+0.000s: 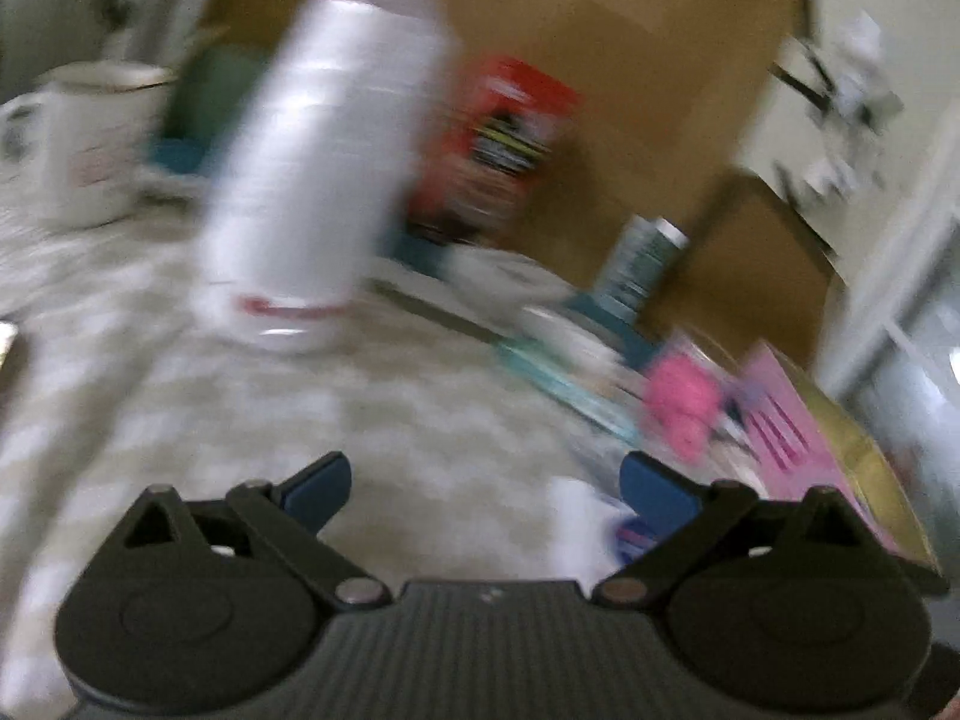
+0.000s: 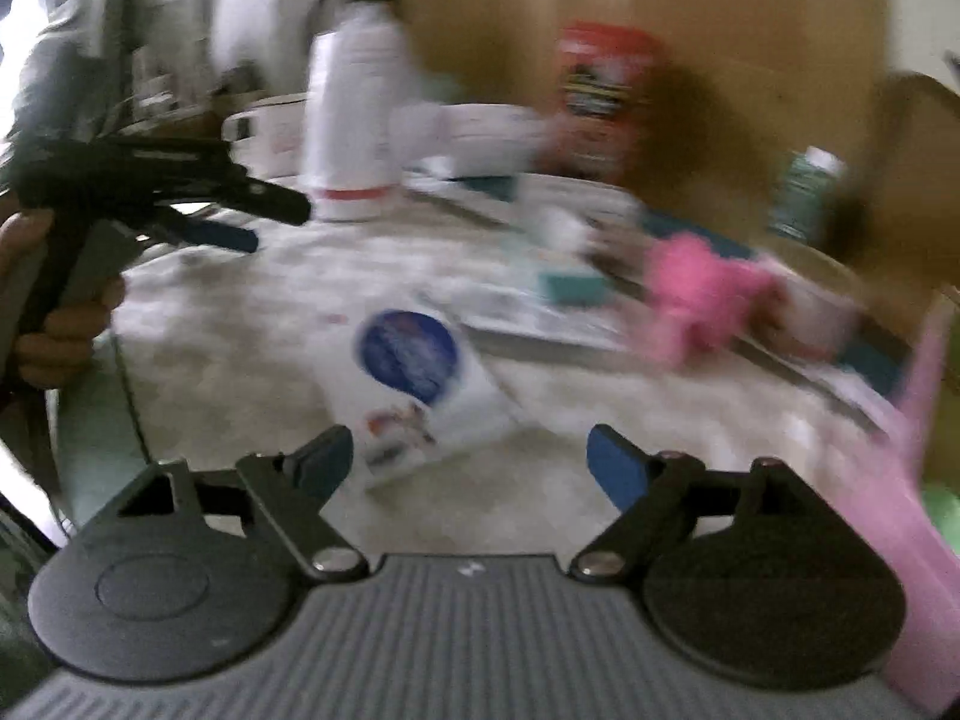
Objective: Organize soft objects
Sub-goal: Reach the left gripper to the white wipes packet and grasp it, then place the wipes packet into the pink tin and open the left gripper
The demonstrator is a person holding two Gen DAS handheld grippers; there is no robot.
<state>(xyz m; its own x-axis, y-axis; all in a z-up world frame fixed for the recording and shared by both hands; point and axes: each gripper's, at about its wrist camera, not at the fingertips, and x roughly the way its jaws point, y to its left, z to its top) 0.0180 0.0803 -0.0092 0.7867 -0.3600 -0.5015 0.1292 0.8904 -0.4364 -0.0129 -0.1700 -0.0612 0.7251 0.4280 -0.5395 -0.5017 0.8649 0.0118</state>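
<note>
Both views are motion-blurred. A pink soft toy point(image 2: 702, 294) lies on the table at the right; it also shows in the left wrist view point(image 1: 681, 402). A white packet with a blue round label point(image 2: 420, 378) lies flat just ahead of my right gripper point(image 2: 468, 462), which is open and empty. My left gripper point(image 1: 486, 486) is open and empty over the patterned cloth point(image 1: 390, 420); it also shows in the right wrist view point(image 2: 240, 222), held by a hand at the left. The packet's corner point(image 1: 594, 516) sits by its right finger.
A tall white bottle point(image 1: 324, 162) stands at the back left, also in the right wrist view point(image 2: 354, 120). A white mug point(image 1: 90, 144), a red box point(image 1: 504, 132), a small green bottle point(image 1: 642, 264), a pink basket point(image 1: 798, 420) and a brown cardboard wall point(image 1: 600, 30) surround the cloth.
</note>
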